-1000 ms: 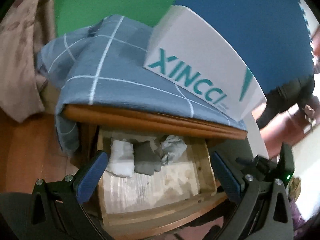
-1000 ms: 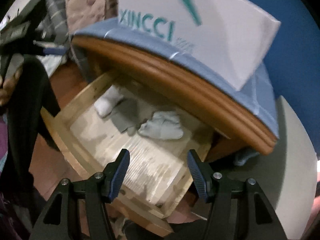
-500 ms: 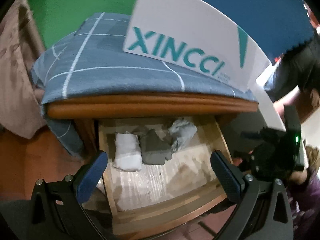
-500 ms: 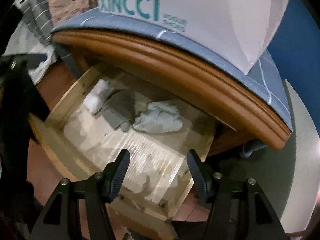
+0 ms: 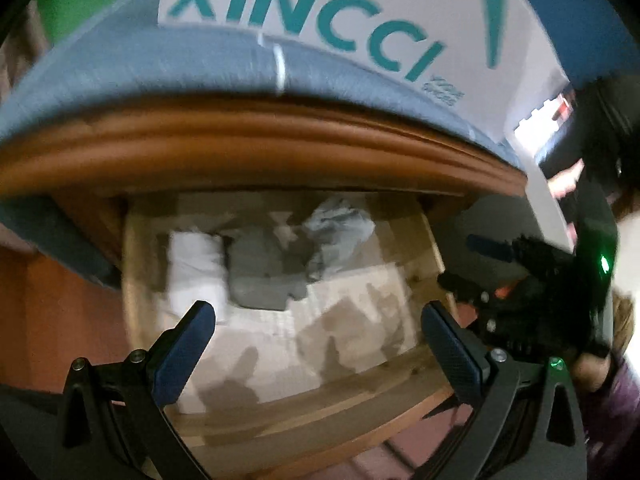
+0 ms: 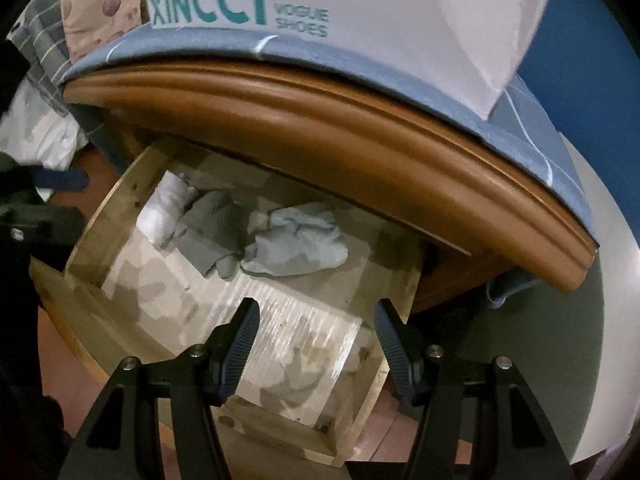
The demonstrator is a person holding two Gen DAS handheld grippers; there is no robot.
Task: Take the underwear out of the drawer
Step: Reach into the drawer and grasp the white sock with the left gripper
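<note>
The wooden drawer (image 6: 100, 216) stands pulled open under the table top. Three pieces of underwear lie at its back: a white one (image 6: 164, 210) on the left, a dark grey one (image 6: 212, 232) in the middle, a light grey crumpled one (image 6: 300, 244) on the right. They also show in the left wrist view: white (image 5: 196, 268), dark grey (image 5: 264, 276), light grey (image 5: 340, 232). My left gripper (image 5: 318, 316) is open and empty above the drawer's front half. My right gripper (image 6: 316, 320) is open and empty above the drawer floor, short of the light grey piece.
A brown table edge (image 6: 320, 120) overhangs the drawer's back, covered by a blue checked cloth (image 6: 532, 136). A white XINCCI shoe box (image 6: 360, 8) stands on top. The right gripper's body (image 5: 540, 280) shows at the right of the left view. Reddish floor (image 6: 64, 352) surrounds the drawer.
Both grippers have moved closer and lower toward the drawer; the underwear looks larger. Both stayed open and empty. The underwear has not moved.
</note>
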